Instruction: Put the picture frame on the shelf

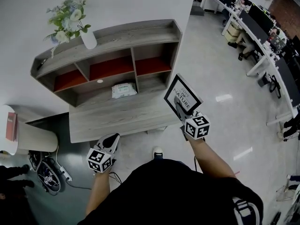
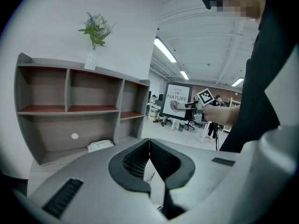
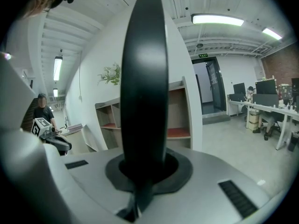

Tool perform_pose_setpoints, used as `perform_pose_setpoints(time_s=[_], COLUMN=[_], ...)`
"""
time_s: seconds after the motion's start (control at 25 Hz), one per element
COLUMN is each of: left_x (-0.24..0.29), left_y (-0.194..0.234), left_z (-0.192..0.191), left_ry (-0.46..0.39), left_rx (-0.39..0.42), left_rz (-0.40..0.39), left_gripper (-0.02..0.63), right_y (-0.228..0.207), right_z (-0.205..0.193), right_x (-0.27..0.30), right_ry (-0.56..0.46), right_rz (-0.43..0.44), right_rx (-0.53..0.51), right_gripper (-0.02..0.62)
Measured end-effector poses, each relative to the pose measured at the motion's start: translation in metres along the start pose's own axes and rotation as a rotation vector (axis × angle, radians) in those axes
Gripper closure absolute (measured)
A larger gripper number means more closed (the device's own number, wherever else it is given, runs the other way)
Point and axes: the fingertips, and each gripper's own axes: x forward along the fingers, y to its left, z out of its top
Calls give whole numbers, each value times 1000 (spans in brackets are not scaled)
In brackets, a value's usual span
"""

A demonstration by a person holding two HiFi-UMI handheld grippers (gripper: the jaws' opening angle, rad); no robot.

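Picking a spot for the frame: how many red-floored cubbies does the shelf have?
3, side by side in the shelf: left cubby, middle cubby, right cubby. None looks hidden.

Open-plan office: long white desks (image 3: 273,108) lined with dark monitors (image 3: 265,86) run down one side of a pale, glossy floor (image 1: 220,74). Strip lights (image 3: 217,19) are fixed to an exposed white ceiling. A green exit sign (image 3: 202,55) glows above a dark glass door (image 3: 212,90), and a brick wall (image 1: 286,7) closes the far end. A grey wooden shelf unit (image 1: 117,55), topped by a vase of flowers (image 1: 70,20), stands against a curved white wall (image 1: 140,3).
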Motion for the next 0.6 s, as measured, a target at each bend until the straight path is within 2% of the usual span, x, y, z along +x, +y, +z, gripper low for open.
perform_pose_setpoints(time_s=[0.6], left_x=[28], left_y=[15], left_z=[27], left_ry=[-23], left_rx=[3], left_rz=[37], left_gripper=[586], right_y=[-27], right_z=[15], right_x=[29], right_ry=[2], right_rz=[27], right_rx=[-8], right_gripper=[572])
